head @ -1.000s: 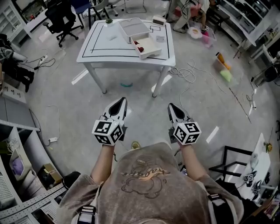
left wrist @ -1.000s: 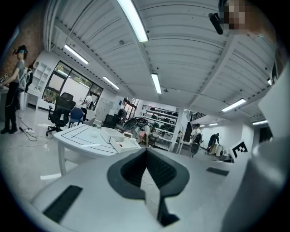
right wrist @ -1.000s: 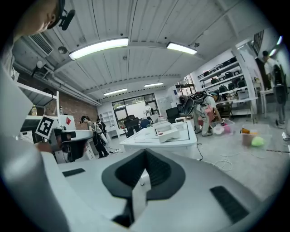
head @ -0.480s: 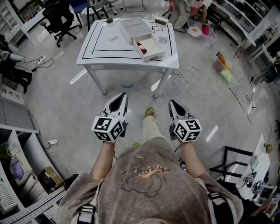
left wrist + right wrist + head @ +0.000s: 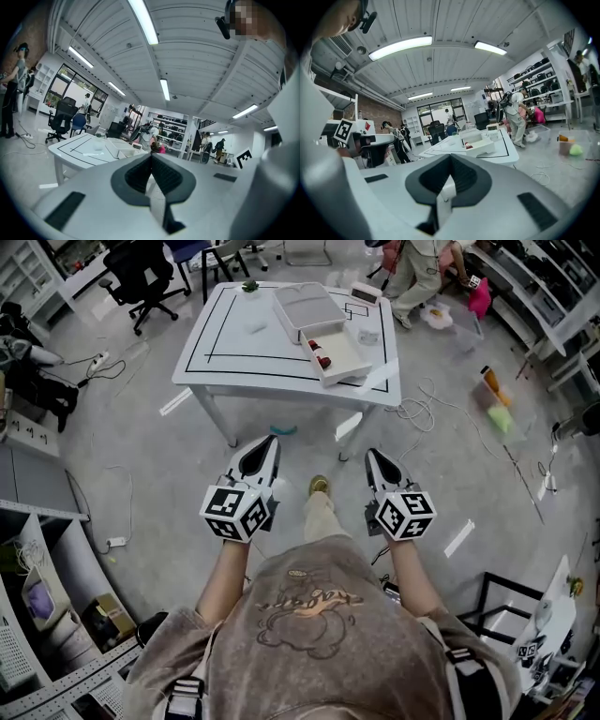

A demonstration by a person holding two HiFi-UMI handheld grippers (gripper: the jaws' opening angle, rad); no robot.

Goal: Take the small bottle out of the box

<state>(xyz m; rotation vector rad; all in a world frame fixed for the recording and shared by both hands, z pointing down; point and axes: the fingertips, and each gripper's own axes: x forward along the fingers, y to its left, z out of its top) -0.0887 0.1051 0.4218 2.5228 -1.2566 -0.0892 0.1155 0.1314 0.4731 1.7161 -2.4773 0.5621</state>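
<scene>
Bottle (image 5: 319, 353) lying along box (image 5: 352, 352) wall, neck end unclear, left hand-held gripper (image 5: 270, 441) and right hand-held gripper (image 5: 373, 455) clenched

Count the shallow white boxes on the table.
2. The far box lies back on the table and looks empty. The near box sits beside it toward the front edge, with a small dark red thing inside. None appears hidden.

The small bottle (image 5: 320, 358) inside the box (image 5: 351, 351) is too small to make out clearly, and the top edge cuts off a bystander (image 5: 419, 273).
</scene>
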